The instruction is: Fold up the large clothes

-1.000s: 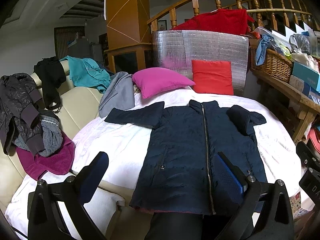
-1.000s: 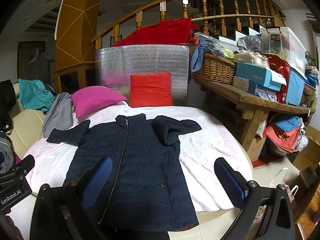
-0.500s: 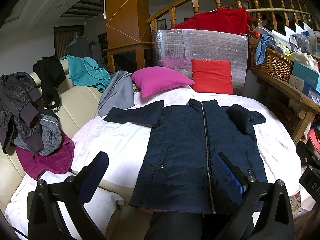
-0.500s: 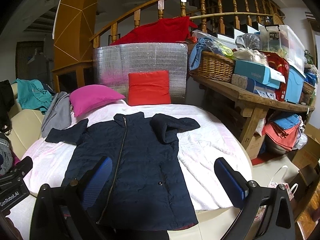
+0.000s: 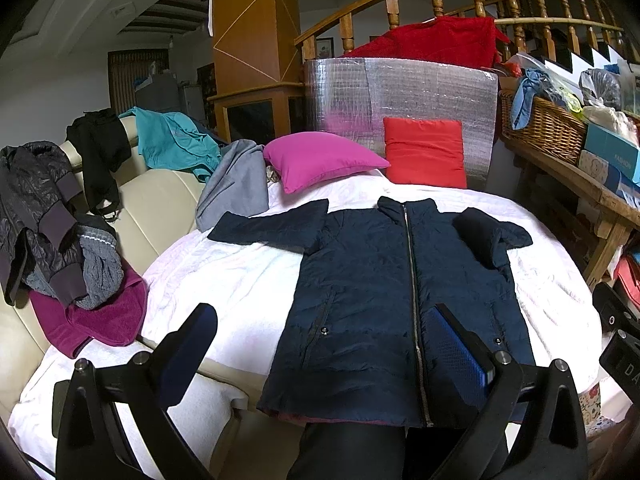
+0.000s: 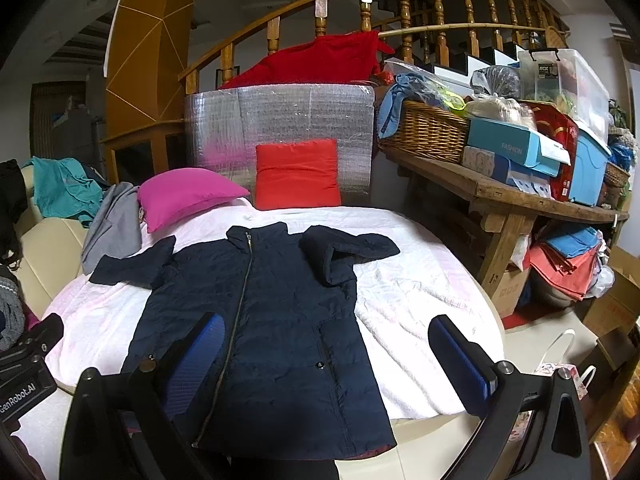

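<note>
Closest to me, my left gripper [image 5: 332,352] hangs with jaws spread wide, holding nothing, over the hem of the navy coat [image 5: 384,288]. My right gripper [image 6: 336,364] is spread too, empty, over the coat's right half. The coat lies zipped and face up on the white-covered bed [image 5: 240,276], long axis running away from me, hem nearest, collar far. One sleeve [image 5: 272,226] stretches straight out left; the other sleeve [image 6: 344,250] is folded back across the chest. Beyond the collar sit a magenta pillow [image 5: 320,160] and a red cushion [image 5: 424,152] against a silver foil panel [image 5: 400,92].
</note>
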Demonstrator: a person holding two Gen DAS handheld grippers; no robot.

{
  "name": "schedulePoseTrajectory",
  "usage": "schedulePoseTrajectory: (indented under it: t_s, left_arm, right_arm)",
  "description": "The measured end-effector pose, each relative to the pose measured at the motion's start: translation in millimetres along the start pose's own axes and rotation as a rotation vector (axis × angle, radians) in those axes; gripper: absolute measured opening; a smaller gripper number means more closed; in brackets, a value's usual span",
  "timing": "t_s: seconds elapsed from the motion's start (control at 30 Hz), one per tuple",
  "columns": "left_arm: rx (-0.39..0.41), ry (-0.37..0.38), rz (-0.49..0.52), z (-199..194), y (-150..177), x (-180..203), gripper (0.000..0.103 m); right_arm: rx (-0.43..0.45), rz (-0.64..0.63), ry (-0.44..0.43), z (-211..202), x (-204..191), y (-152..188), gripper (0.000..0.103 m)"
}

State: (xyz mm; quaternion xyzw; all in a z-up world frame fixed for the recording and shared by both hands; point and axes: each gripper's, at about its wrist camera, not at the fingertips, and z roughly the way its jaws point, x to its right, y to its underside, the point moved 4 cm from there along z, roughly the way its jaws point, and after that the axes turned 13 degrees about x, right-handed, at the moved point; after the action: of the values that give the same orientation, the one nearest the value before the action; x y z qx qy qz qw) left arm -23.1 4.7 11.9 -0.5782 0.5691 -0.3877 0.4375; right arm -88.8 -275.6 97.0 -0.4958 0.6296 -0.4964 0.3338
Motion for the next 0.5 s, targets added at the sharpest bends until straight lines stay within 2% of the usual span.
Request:
schedulePoseTrajectory:
  t_s: [0.5]
  left_arm:
    - [-0.003, -0.003, -0.013, 1.4, 2.0, -3.7, 0.103]
  right_arm:
    - [-0.003, -0.011, 0.001, 1.2, -1.5, 1.0, 0.103]
